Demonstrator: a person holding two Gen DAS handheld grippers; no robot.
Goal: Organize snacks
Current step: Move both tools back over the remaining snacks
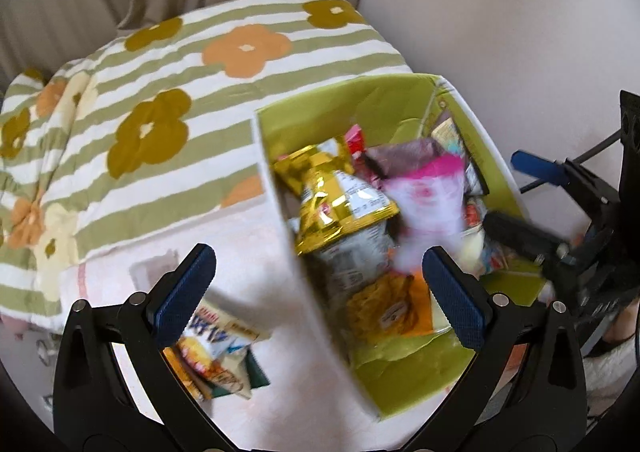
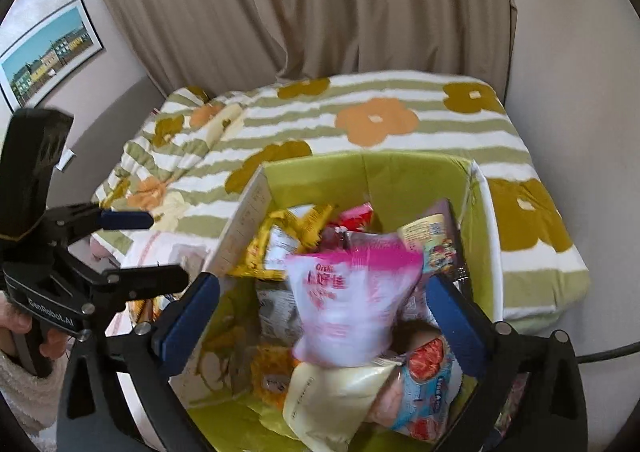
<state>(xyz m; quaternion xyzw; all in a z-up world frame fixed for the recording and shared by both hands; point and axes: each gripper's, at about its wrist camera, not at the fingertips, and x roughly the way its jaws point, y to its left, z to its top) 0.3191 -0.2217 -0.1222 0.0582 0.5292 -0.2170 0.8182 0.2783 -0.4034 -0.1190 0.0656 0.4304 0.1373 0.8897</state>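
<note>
**Two tools spread wide over a crowded snack box**

Two tools stand with jaws wide apart and nothing pressed between the pads. No earlier view is given, so only their present spread can be told.

Nearest the left tool [image 1: 318, 292], below its left pad, lie a few flat snack packets [image 1: 212, 352] on a pale cloth; that pad covers their upper corner and the print is only partly legible. Between its pads runs the white near wall of the green-lined box [image 1: 320, 316], blurred. Past the right pad an orange packet [image 1: 384, 308] lies low in the box, and beyond it a gold bag [image 1: 336, 196] sits on top of the heap.

The pink and white bag [image 2: 352, 304] hangs between the pads of the right tool [image 2: 320, 316], touching neither that can be made out; it is smeared, its lower edge soft. Under it, nearest the camera, lies a pale yellow pouch [image 2: 332, 400], cut off at the bottom by the tool's frame, and beside it a blue and red packet [image 2: 428, 384], partly hidden by the right pad. Deeper packets are too jumbled and blurred to tell apart.

Beyond the box spreads a striped flowered quilt [image 2: 400, 120], then beige curtains [image 2: 320, 4]. Left of the right tool, the left tool's handle shows in a hand [image 2: 24, 332], mostly cut off.
</note>
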